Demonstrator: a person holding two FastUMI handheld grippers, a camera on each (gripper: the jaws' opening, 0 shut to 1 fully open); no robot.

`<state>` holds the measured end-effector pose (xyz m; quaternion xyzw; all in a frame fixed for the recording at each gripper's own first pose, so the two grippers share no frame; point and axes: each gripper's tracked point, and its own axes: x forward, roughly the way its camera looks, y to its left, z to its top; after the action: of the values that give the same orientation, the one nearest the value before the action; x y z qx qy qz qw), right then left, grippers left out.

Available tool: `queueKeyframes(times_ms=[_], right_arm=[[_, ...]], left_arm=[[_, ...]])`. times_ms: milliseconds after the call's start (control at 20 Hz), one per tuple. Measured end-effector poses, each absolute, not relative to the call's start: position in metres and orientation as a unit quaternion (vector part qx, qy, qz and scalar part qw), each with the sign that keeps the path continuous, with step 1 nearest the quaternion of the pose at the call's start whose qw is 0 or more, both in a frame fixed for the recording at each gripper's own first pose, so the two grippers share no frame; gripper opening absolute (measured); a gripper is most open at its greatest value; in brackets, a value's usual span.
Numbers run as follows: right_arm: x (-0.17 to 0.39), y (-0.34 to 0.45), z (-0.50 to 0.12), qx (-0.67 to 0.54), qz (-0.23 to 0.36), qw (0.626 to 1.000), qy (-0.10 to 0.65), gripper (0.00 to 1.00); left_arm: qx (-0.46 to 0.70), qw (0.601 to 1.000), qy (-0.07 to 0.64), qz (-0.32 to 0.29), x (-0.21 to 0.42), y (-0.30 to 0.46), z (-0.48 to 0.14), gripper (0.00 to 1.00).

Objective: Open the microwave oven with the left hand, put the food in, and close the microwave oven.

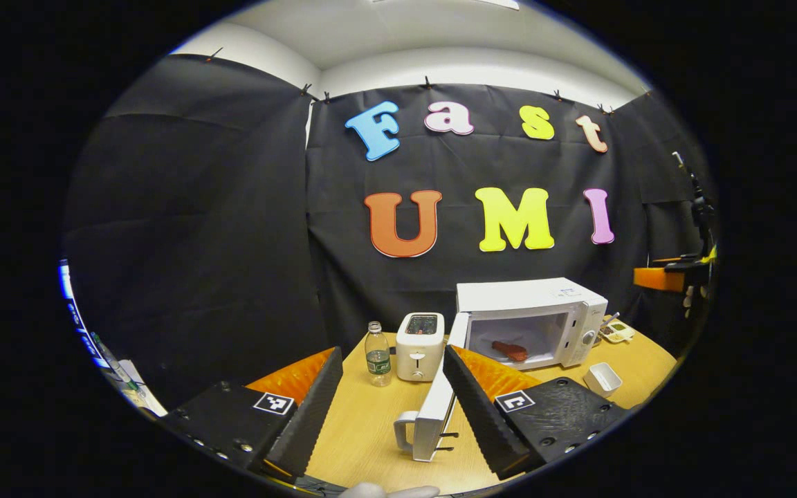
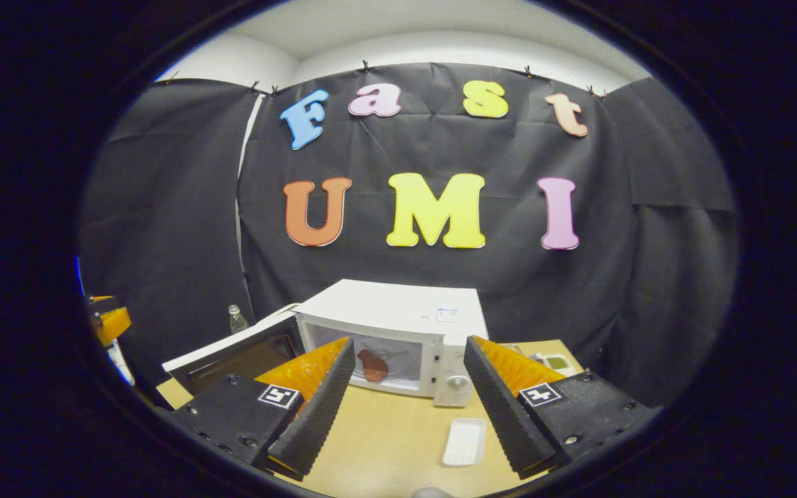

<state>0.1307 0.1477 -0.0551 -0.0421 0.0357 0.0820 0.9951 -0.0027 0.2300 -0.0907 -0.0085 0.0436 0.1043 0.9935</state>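
While one microwave (image 2: 398,335) gapes, one food (image 2: 371,365) inside.

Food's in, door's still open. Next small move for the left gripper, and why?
Probably bring the left gripper up against the outer face of the microwave door and begin swinging it shut. The food already lies inside the microwave, the door stands wide open, and both grippers are open and empty.

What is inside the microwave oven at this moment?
Inside the microwave oven lies one reddish piece of food on the cavity floor; its door stands open. The cavity's left part is covered by the right tool's finger.
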Motion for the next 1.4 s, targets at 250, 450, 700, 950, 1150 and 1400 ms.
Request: queueKeyframes(times_ms=[250, 450, 700, 950, 1150, 1400], right_arm=[[0.077, 0.109, -0.043, -0.037, 0.055, 0.997, 0.042, 0.9], [0.051, 0.092, -0.046, -0.027, 0.041, 0.998, 0.05, 0.9], [0.038, 0.082, -0.054, -0.014, 0.031, 0.997, 0.066, 1.0], [0.031, 0.078, -0.056, 0.001, 0.027, 0.997, 0.077, 1.0], [0.025, 0.075, -0.061, -0.005, 0.024, 0.996, 0.089, 1.0], [0.019, 0.068, -0.064, -0.017, 0.013, 0.994, 0.107, 0.91]], left_arm=[[-0.01, 0.993, 0.045, 0.111, 0.002, 0.239, -0.097, 0.9], [-0.004, 0.993, 0.045, 0.111, 0.004, 0.241, -0.101, 0.89], [-0.002, 0.995, 0.036, 0.092, 0.008, 0.238, -0.103, 0.49], [-0.006, 0.996, 0.047, 0.08, 0.017, 0.243, -0.124, 0.0], [0.004, 0.993, 0.067, 0.093, 0.036, 0.258, -0.16, 0.0], [0.006, 0.991, 0.104, 0.081, 0.052, 0.253, -0.208, 0.0]])
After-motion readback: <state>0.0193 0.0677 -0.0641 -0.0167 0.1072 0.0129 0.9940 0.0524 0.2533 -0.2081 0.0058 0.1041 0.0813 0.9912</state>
